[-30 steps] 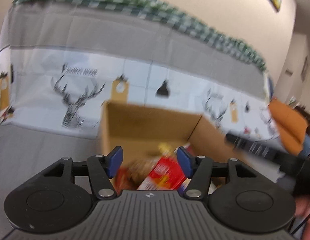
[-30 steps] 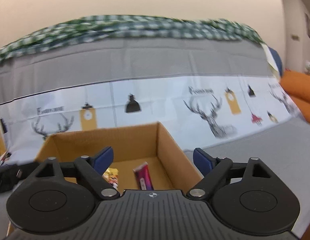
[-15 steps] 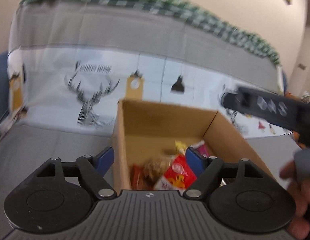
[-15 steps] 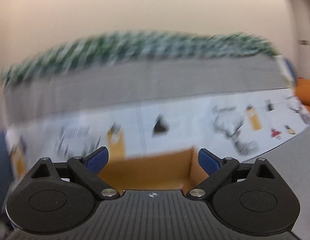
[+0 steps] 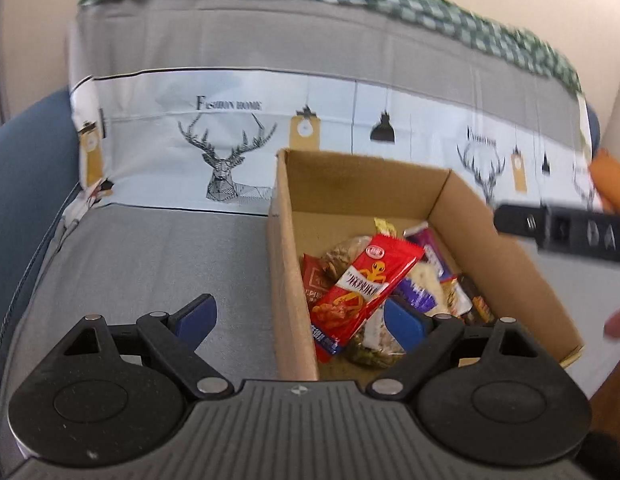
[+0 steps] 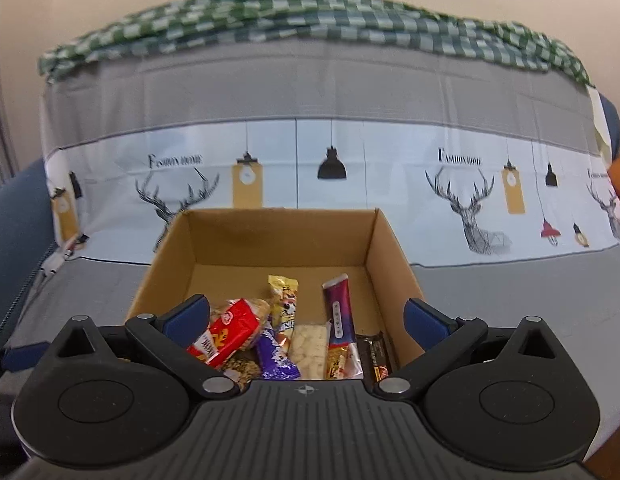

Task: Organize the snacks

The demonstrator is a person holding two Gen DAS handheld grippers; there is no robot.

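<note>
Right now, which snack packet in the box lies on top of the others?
The red packet with the orange cartoon figure: it lies slanted across the pile in the cardboard box, with the other packets partly under it.

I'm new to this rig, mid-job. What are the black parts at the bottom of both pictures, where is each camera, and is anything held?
Each picture comes from a camera on a hand-held gripper, looking along its blue-tipped fingers. The left gripper straddles the cardboard box's near wall; the right gripper hangs over the box. Both jaws are opening and hold nothing. The box sits on a grey sofa cover, with snacks inside, including a red packet and a purple packet. The black bar at the right of the left view is the other gripper.
</note>
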